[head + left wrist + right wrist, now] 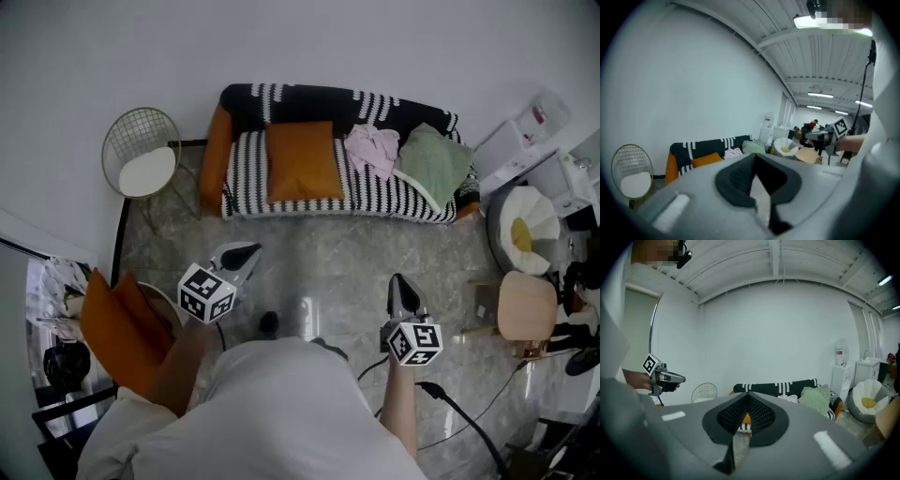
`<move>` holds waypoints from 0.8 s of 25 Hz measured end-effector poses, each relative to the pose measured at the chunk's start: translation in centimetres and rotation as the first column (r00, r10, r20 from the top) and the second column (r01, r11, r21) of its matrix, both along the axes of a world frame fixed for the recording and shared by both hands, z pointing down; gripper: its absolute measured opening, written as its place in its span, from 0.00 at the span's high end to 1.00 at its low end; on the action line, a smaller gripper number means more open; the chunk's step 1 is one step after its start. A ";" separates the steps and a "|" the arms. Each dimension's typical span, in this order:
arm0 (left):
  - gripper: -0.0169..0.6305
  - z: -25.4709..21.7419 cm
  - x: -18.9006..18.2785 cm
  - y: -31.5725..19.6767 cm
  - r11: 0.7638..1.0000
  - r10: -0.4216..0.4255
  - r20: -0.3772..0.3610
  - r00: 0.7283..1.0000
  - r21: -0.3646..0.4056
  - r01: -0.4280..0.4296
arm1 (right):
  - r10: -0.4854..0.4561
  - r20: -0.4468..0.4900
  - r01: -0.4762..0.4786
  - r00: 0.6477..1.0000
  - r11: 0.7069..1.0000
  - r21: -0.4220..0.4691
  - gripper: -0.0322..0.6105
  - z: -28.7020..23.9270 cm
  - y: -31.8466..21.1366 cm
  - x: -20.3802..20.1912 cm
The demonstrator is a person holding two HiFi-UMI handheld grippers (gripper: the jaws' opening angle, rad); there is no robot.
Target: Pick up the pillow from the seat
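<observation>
The pillow is a plump orange square in the upper middle of the head view. It lies flat on the left part of the black-and-white striped sofa, with its top edge against the backrest.

It looks soft and light: a fabric cover over loose filling, nothing fragile. It should squash and sag under a grip, so a pinch in the middle of the flat face would likely gather only cover cloth. The better hold is probably a corner or the near front edge, where seam and filling bunch together. The two grippers could also take opposite edges to stop it drooping. The cloth looks matte, so slipping seems a small risk.

To its right on the same sofa lie a crumpled pink cloth and a green cloth, both clear of the pillow. A wire chair with a white pad stands to the left of the sofa. Another orange cushion sits at the lower left edge of the frame, beside the person.

The left gripper and right gripper hang over the stone floor, well apart from the sofa. Their jaws are closed on nothing, so the reach has not begun, and both would have to open before a grab.
</observation>
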State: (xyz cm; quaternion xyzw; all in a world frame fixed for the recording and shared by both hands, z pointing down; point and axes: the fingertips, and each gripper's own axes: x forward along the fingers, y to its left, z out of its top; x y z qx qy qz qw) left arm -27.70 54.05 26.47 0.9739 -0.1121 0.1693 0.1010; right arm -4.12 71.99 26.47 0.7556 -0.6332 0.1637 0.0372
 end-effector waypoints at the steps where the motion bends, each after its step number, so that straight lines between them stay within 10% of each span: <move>1: 0.98 0.0 0.2 -0.1 1.000 0.001 -0.001 1.000 -0.001 -0.001 | 0.001 -0.001 -0.001 1.000 1.000 -0.002 0.95 0.0 -0.1 0.1; 20: 0.98 -0.3 -0.1 -4.9 0.999 0.034 -0.019 0.999 0.009 -0.034 | 0.065 -0.013 -0.065 0.998 0.998 -0.008 0.94 -0.6 -2.9 0.2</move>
